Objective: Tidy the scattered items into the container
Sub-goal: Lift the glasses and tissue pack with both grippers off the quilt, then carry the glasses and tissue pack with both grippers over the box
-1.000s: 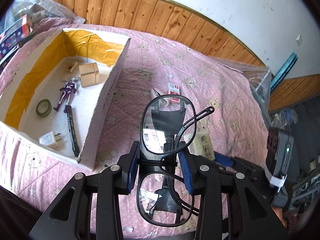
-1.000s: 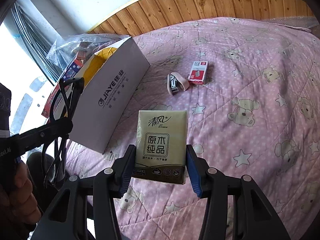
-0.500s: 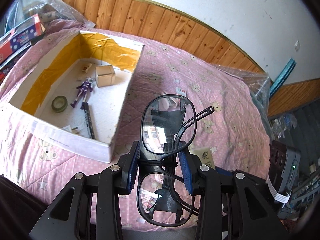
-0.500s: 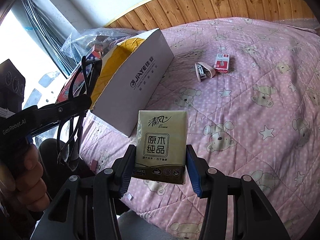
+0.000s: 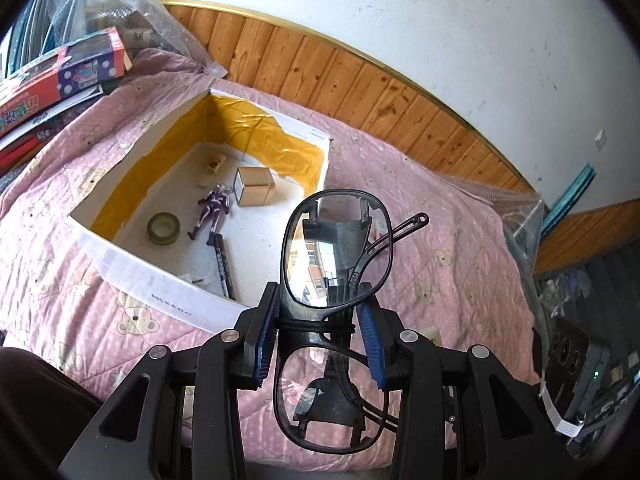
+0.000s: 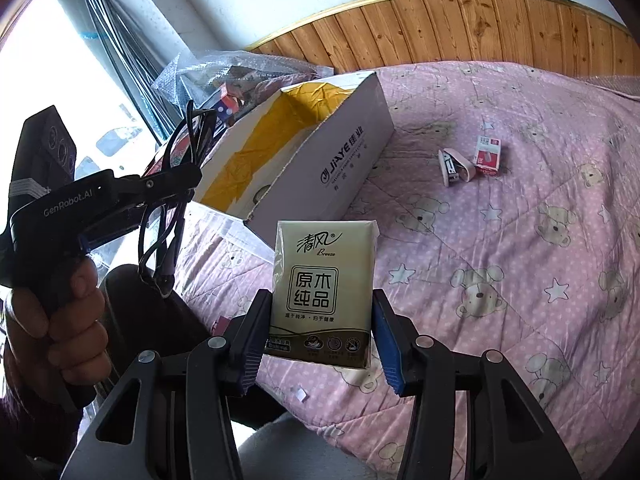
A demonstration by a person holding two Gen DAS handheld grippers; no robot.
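My left gripper [image 5: 322,332] is shut on black-framed glasses [image 5: 336,256], held in the air near the front right corner of an open white cardboard box [image 5: 168,300] with yellow-taped walls. It also shows in the right wrist view [image 6: 160,184], off the box's near end. My right gripper [image 6: 320,336] is shut on a beige tissue pack [image 6: 324,288], held above the pink bedspread [image 6: 520,260], short of the box [image 6: 344,160]. A stapler [image 6: 456,166] and a small red-and-white box [image 6: 488,156] lie on the bed to the right of the box.
Inside the box lie a tape roll [image 5: 163,229], a purple figure [image 5: 214,210], a small brown carton [image 5: 255,186] and a black pen [image 5: 224,268]. Toy boxes [image 5: 60,76] and bubble wrap [image 5: 132,4] are stacked at the left. Wood panelling [image 5: 360,84] backs the bed.
Both grippers have drawn back and up from the bed with their loads, and the box now lies farther off. The left view has swung right so more of the box's inside shows.
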